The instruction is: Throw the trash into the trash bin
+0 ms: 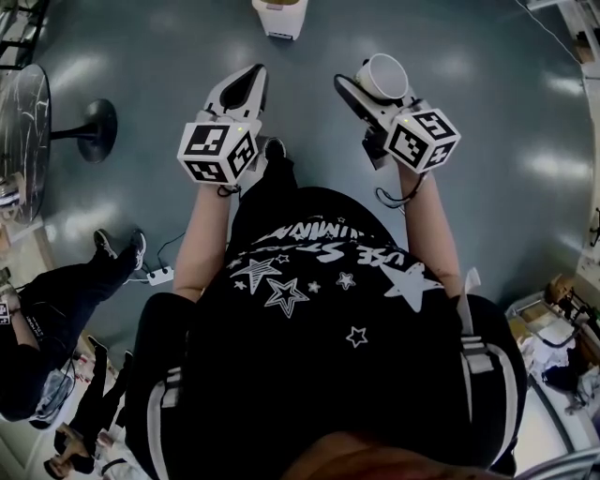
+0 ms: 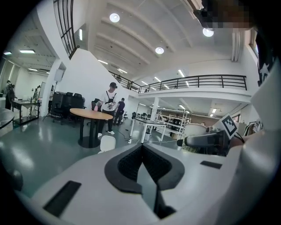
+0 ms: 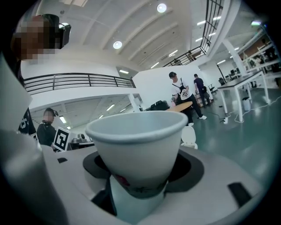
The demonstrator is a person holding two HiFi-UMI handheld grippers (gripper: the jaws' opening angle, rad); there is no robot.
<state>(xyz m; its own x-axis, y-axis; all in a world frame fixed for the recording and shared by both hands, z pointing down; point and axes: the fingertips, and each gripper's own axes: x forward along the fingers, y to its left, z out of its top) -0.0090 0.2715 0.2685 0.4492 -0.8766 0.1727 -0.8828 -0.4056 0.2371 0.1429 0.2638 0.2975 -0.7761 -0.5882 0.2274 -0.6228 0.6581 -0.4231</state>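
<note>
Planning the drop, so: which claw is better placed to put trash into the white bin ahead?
The right claw: it is shut on the paper cup, the only trash held. The left claw is shut on nothing. The white bin stands on the floor ahead of both.

Pinching a white paper cup upright by its base in the right hand-held gripper, open rim facing up. Looking past it over a shiny green floor toward a small white bin just beside the cup's right edge. Catching a person in a white top standing at a round table beyond, and a white bench standing further right.
</note>
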